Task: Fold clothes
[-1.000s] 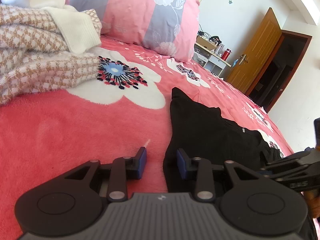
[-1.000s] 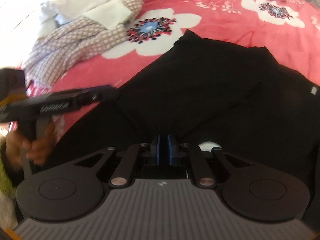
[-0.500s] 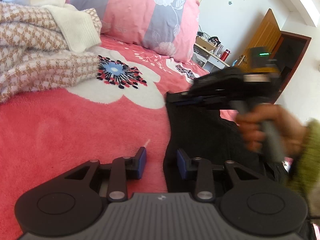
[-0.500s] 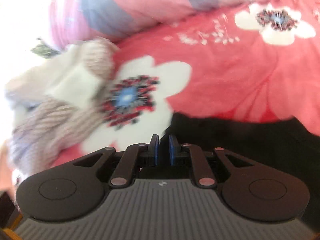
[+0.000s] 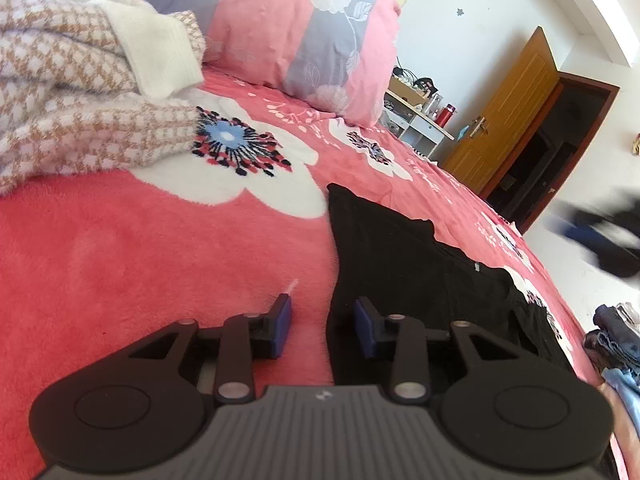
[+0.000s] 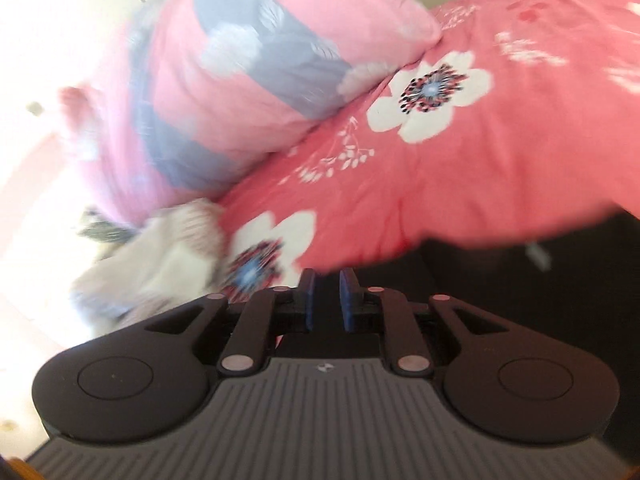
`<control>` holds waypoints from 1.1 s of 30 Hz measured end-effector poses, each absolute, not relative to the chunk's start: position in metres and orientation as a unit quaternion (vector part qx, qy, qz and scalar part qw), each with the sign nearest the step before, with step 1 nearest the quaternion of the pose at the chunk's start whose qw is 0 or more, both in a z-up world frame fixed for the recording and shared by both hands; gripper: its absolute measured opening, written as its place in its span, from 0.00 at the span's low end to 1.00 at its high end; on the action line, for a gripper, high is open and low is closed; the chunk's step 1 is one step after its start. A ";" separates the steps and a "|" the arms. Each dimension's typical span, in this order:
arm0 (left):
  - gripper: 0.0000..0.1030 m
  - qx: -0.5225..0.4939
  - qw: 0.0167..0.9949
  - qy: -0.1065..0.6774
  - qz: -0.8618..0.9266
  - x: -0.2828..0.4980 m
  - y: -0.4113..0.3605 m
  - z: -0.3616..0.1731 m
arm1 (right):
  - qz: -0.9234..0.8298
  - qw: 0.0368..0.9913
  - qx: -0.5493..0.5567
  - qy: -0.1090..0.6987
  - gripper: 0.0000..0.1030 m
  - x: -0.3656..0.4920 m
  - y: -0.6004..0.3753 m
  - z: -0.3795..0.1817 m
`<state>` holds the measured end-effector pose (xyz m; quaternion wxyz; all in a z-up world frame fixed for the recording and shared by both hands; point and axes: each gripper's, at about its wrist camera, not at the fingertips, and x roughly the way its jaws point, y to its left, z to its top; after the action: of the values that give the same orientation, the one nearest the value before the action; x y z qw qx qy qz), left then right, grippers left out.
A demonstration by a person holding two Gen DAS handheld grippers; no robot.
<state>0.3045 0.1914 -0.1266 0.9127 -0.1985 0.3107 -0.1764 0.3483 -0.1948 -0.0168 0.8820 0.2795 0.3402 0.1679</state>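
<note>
A black garment [image 5: 400, 264] lies flat on the red flowered blanket [image 5: 120, 260]. My left gripper [image 5: 324, 320] rests low at the garment's near left edge. Its jaws are opening; the edge lies between the blue pads [image 5: 282, 322] and they do not press on it. My right gripper [image 6: 328, 296] is up above the bed and tilted, in a blurred view. Its jaws are also opening, with a narrow gap and nothing in it. The black garment [image 6: 520, 280] lies below and to its right. In the left wrist view the right gripper [image 5: 600, 236] is a dark blur at the right edge.
A beige-and-white checked sweater [image 5: 80, 120] is heaped at the far left of the bed. A pink-and-grey pillow [image 5: 300, 28] stands behind it. Beyond the bed are a white stand [image 5: 420, 120] and a wooden door [image 5: 508, 112]. More clothes [image 5: 612, 340] lie at the right.
The right gripper left the black garment, rose, rolled and parted its pads a little. In the left view it swept over the garment and off to the right. The left gripper stayed put.
</note>
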 end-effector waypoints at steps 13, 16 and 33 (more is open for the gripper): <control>0.58 -0.106 0.917 0.366 -0.115 0.216 0.178 -0.069 | -0.028 0.916 0.231 0.326 0.41 -0.033 -0.272 -0.039; 0.71 -0.107 0.922 0.359 -0.094 0.162 0.179 -0.055 | -0.050 0.909 0.247 0.331 0.43 -0.063 -0.276 -0.066; 1.00 -0.098 0.910 0.401 -0.031 -0.009 0.134 -0.055 | -0.030 0.918 0.239 0.316 0.82 -0.112 -0.278 -0.093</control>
<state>-0.0090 0.1339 -0.0548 0.9104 -0.0977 0.4009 -0.0307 -0.1123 -0.2785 -0.0926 0.9178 0.2385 0.3161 -0.0300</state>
